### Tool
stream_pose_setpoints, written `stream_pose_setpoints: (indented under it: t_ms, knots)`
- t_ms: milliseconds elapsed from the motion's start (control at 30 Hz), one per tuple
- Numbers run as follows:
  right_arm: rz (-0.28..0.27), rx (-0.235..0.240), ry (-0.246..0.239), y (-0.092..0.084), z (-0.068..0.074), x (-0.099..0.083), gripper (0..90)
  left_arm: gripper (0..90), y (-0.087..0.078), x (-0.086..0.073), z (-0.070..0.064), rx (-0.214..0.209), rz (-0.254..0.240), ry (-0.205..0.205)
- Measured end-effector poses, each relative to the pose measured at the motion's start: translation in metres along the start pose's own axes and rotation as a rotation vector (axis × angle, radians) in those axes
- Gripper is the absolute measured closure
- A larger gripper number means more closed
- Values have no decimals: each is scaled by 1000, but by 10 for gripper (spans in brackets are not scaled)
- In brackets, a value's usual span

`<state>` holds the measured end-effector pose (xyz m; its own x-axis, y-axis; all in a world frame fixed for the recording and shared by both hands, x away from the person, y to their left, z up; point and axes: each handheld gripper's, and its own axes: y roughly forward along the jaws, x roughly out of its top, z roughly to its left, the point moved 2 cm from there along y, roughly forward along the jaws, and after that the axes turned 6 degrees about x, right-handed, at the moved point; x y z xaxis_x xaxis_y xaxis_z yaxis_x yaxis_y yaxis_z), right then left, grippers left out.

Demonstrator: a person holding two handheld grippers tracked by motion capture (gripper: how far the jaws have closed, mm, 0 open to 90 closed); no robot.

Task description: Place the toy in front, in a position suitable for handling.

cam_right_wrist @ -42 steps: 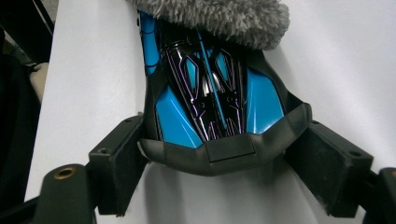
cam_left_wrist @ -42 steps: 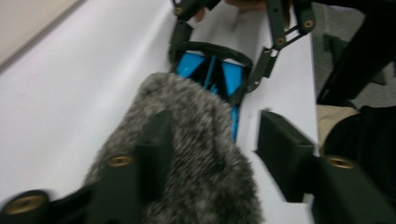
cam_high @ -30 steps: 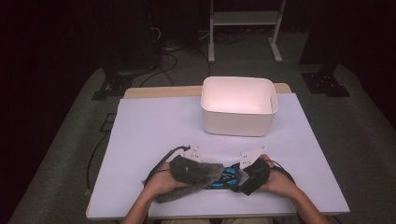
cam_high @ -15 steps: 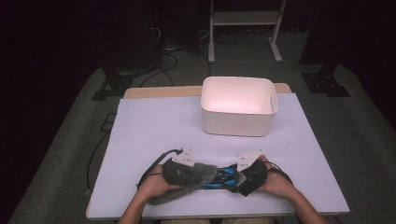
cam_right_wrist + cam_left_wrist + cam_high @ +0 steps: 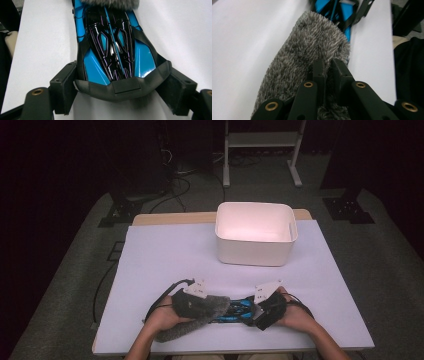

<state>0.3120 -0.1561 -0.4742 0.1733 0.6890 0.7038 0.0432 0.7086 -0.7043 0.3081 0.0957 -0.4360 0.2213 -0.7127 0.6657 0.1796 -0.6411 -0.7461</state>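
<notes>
1. Left gripper (image 5: pixel 212 304) has just closed, pinching the shaggy grey cloth (image 5: pixel 312 57) draped over the toy
2. Right gripper (image 5: pixel 120 93) clamps the glossy blue-and-black toy car (image 5: pixel 112 47), at table's 6 o'clock
3. White plastic tub (image 5: pixel 256 251) at 12 o'clock

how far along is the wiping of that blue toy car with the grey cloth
Done so far: the right gripper clamps the blue toy car at one end, and the left gripper is pinched shut on the grey fluffy cloth. In hand: the cloth lies draped over the car's other end. Left, probably: rubbing along the body, then perhaps moving things to the white bin, which holds nothing visible.
</notes>
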Motion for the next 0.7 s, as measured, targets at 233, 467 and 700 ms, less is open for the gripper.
stream_pose_setpoints:
  t_ms: [233,467,700]
  knots:
    - [-2,0,3,0,0,0,225,556,-6,6,-3,4,-61,18]
    - [-4,0,0,0,0,0,225,378,16,24,2,38,-2,7]
    - [-13,5,5,0,-1,-1,225,644,17,24,5,-11,-6,-20]
